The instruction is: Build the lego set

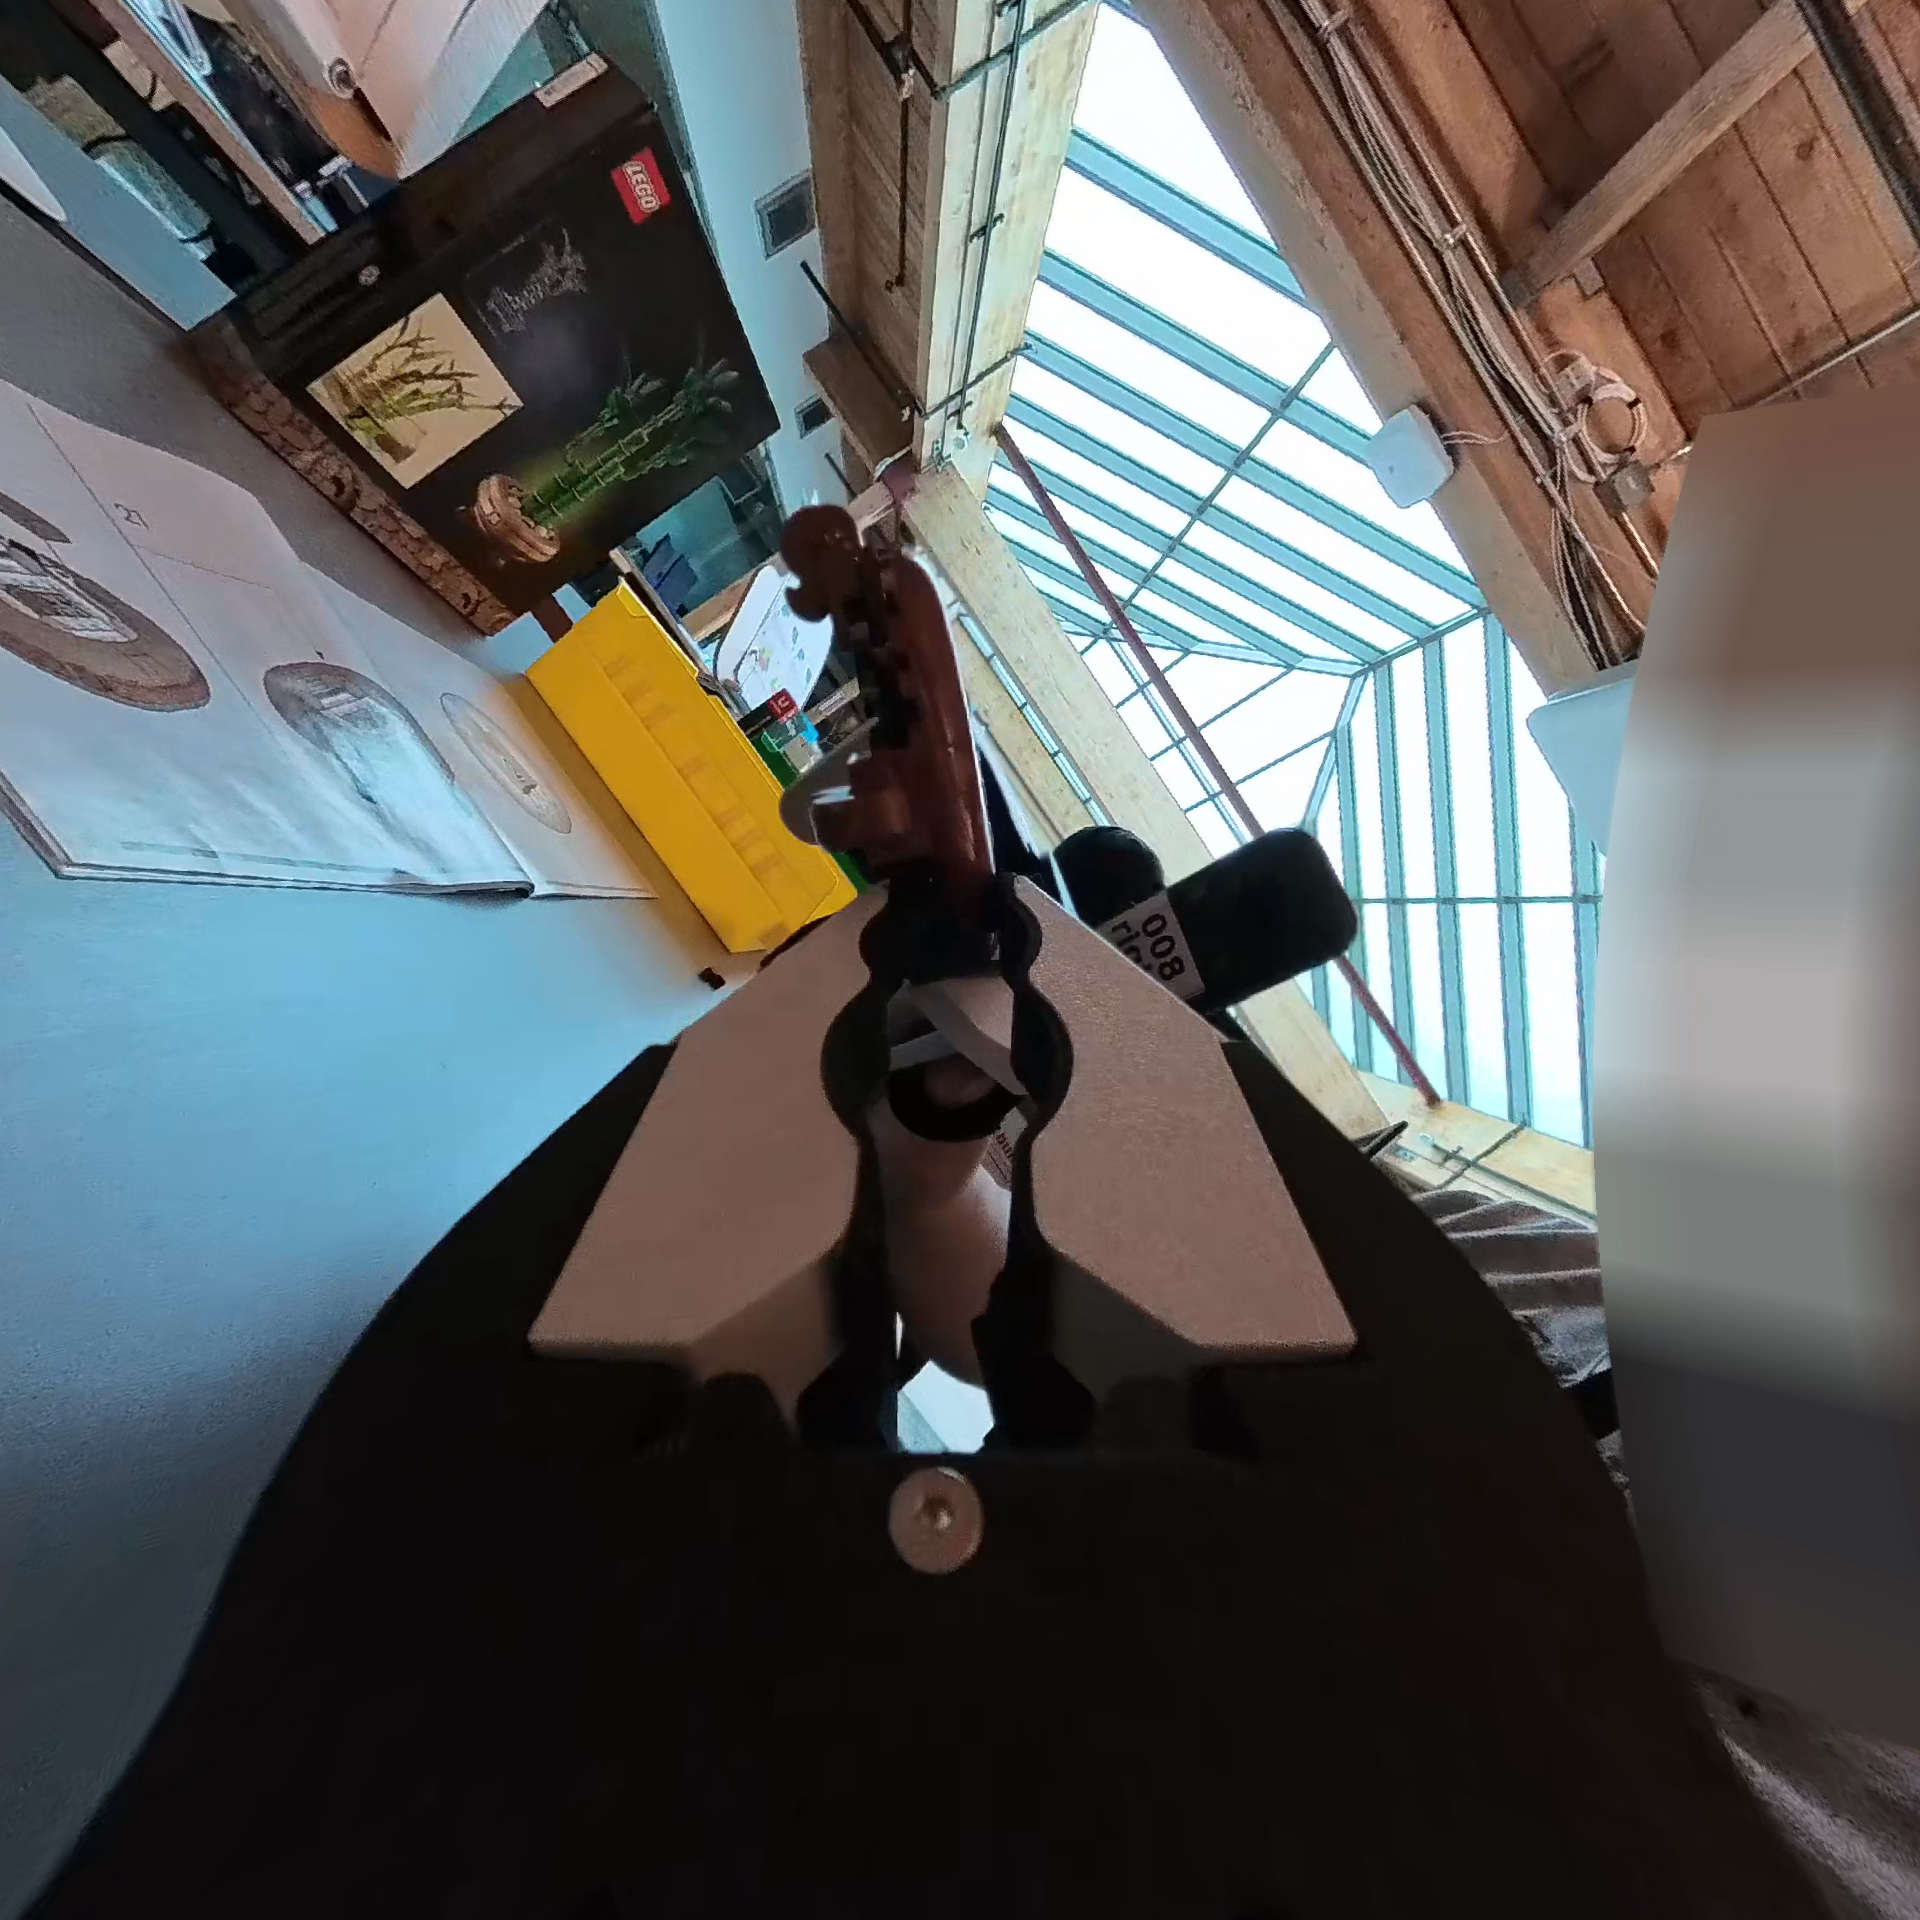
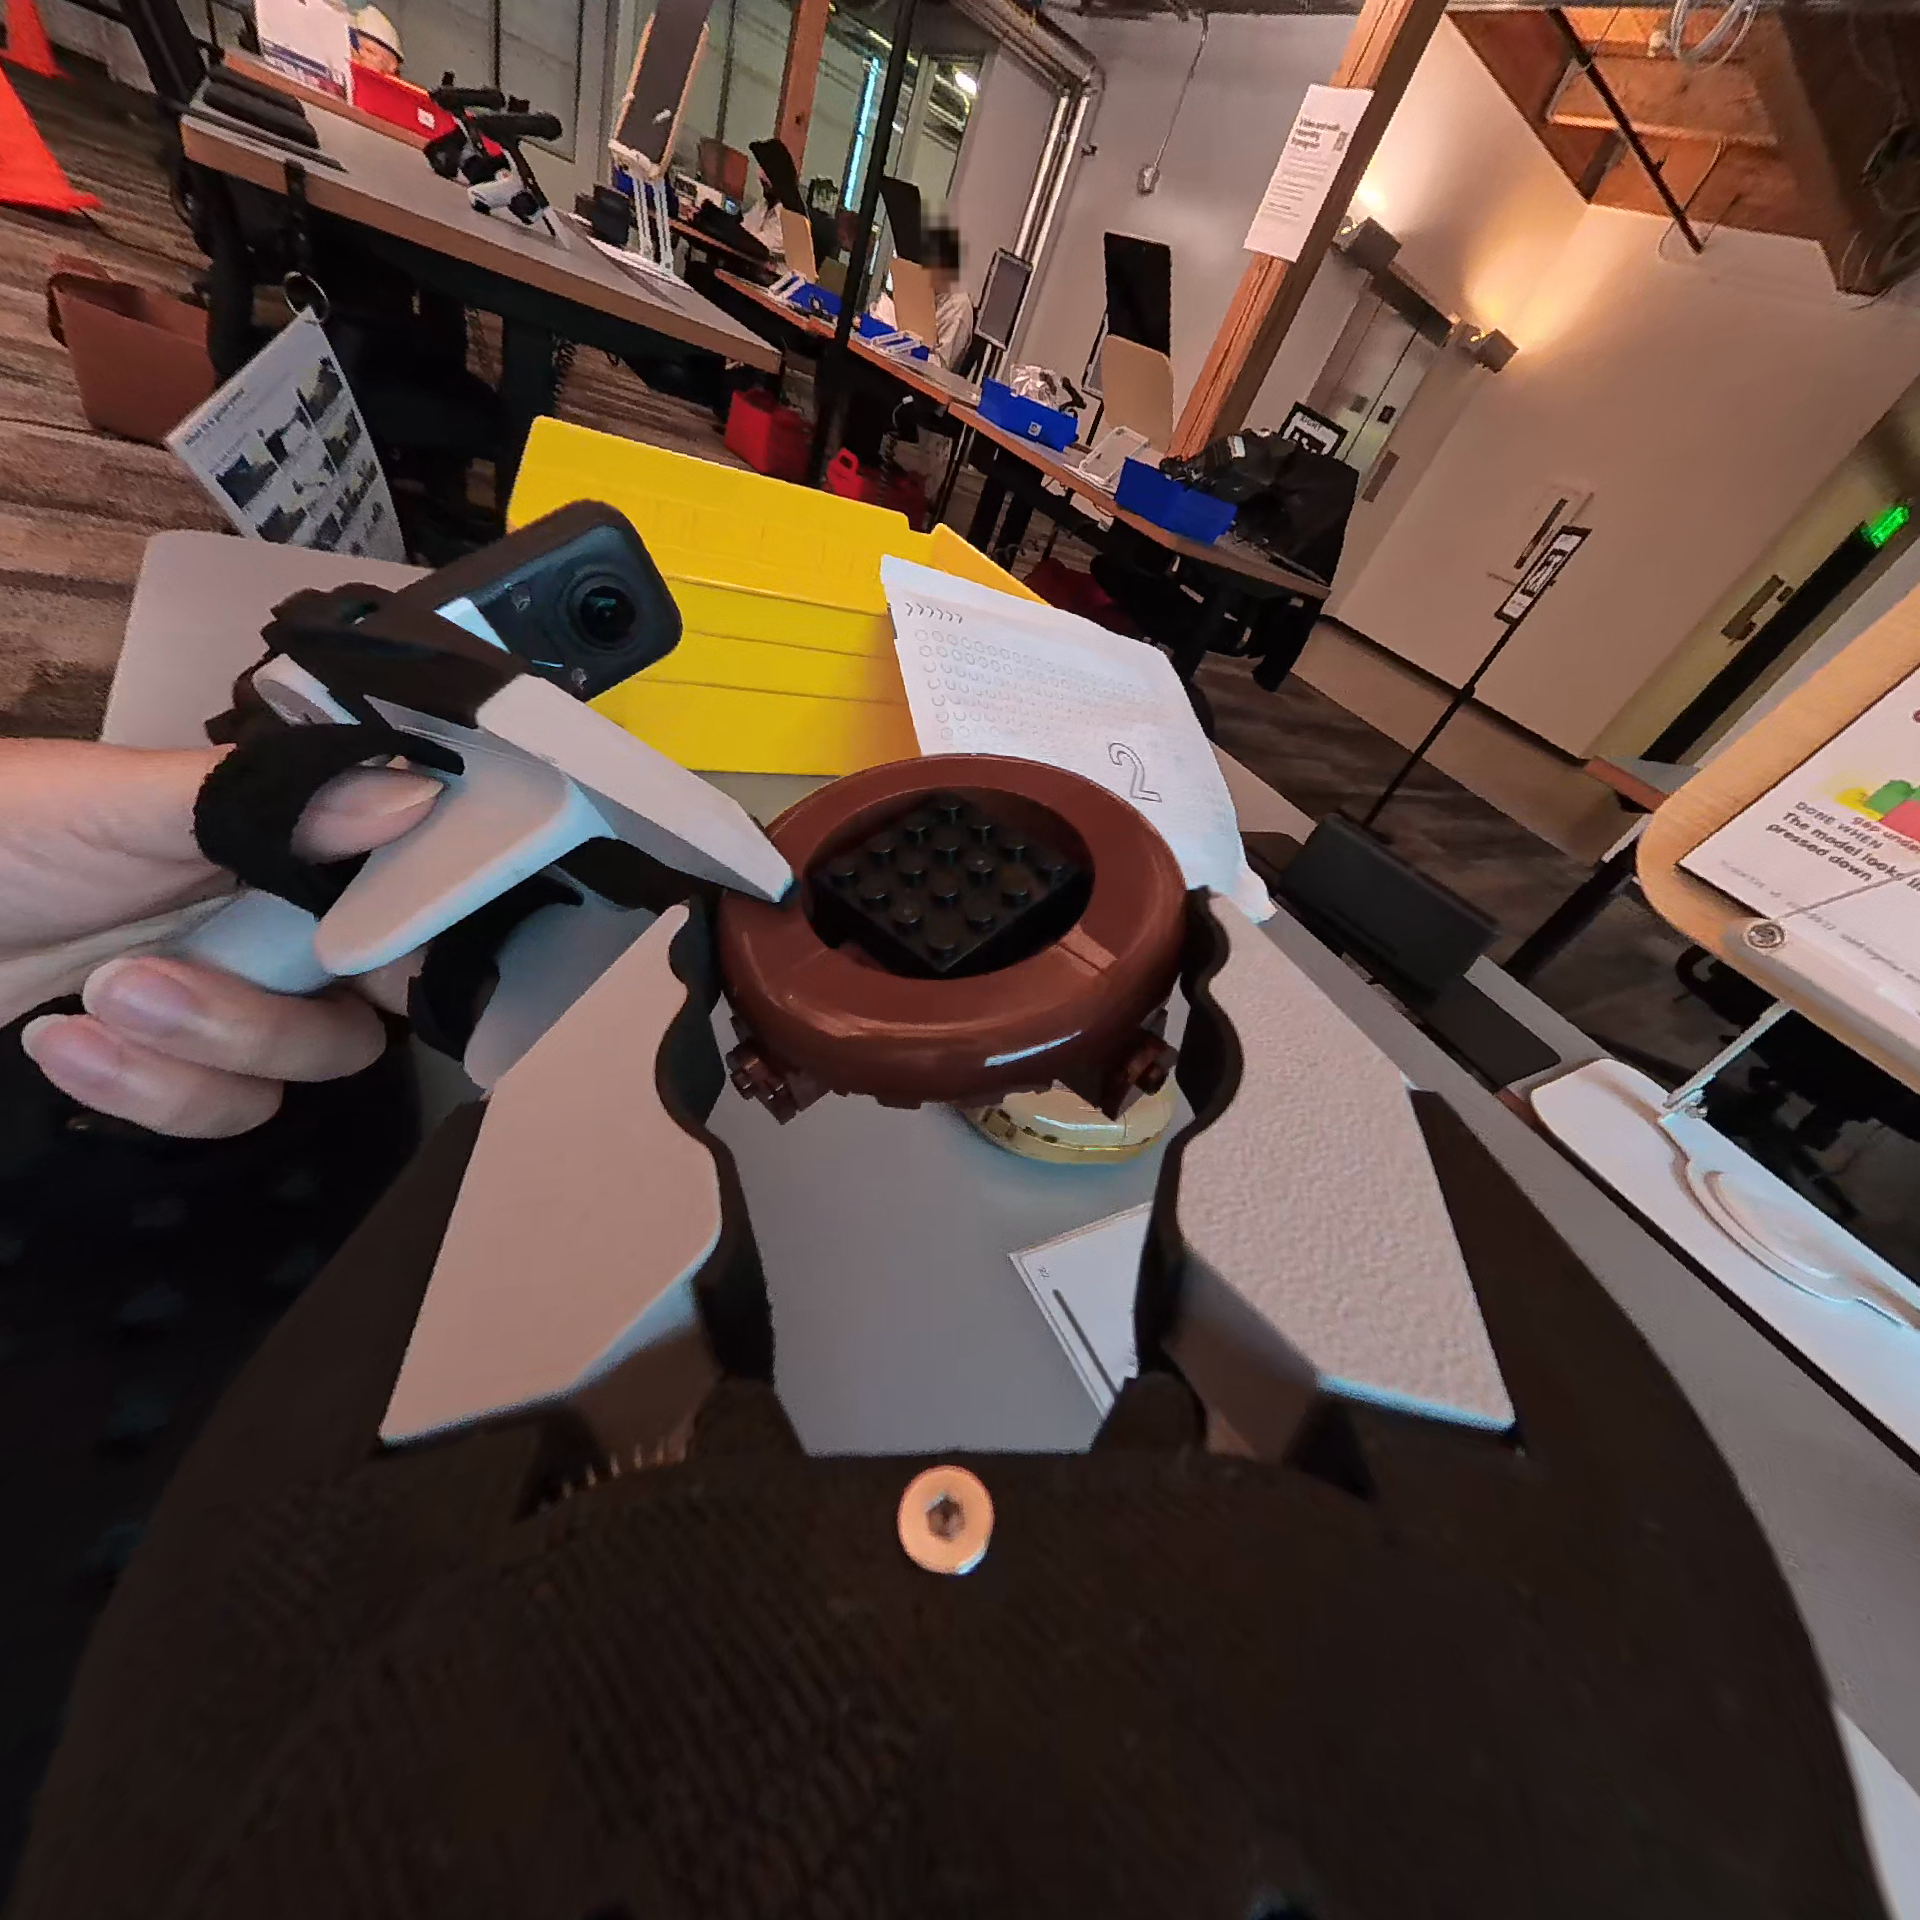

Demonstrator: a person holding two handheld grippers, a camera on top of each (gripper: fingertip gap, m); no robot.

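Round brown plastic lego pot with black studded plate inside, held above the grey bench. Right gripper: fingers span its sides, holding it. Left gripper: fingers narrow, clamped on its rim. Yellow plastic bin behind.

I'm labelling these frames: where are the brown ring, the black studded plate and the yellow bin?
brown ring (image 2: 831,997): right wrist view, front of its rim.
black studded plate (image 2: 951,883): right wrist view, its studded top.
yellow bin (image 2: 769,675): right wrist view, its near wall.
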